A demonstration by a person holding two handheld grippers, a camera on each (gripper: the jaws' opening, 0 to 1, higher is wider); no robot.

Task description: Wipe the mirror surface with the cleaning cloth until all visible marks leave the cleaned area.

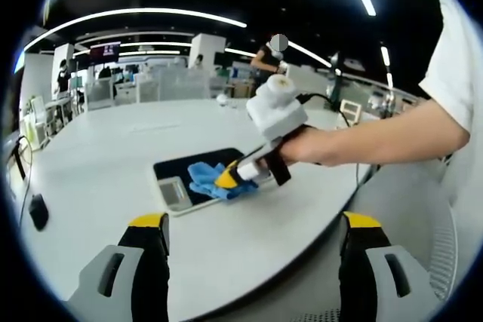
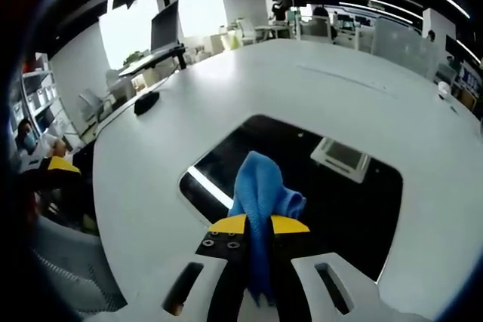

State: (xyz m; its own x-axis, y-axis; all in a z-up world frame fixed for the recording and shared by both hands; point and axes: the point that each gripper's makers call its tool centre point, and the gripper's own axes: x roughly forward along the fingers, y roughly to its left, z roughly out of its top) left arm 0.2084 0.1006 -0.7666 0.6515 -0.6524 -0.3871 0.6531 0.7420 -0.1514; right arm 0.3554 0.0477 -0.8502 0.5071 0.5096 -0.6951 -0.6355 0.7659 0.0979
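Note:
A flat mirror [image 1: 198, 174] with a white frame lies on the white table [image 1: 113, 156]; its glass reflects the dark ceiling [image 2: 317, 186]. My right gripper [image 2: 259, 228] is shut on a blue cleaning cloth [image 2: 260, 190], which hangs onto the mirror's near part. In the left gripper view the right gripper [image 1: 232, 177], held by a person's hand, presses the blue cloth [image 1: 213, 182] on the mirror. My left gripper [image 1: 253, 243] stands open over the table's near edge, well short of the mirror, with nothing between its jaws.
A small black object [image 1: 38, 211] lies near the table's left edge, seen also as a black object [image 2: 146, 102] in the right gripper view. The person's arm [image 1: 385, 137] reaches in from the right. Desks, monitors and people stand in the office behind.

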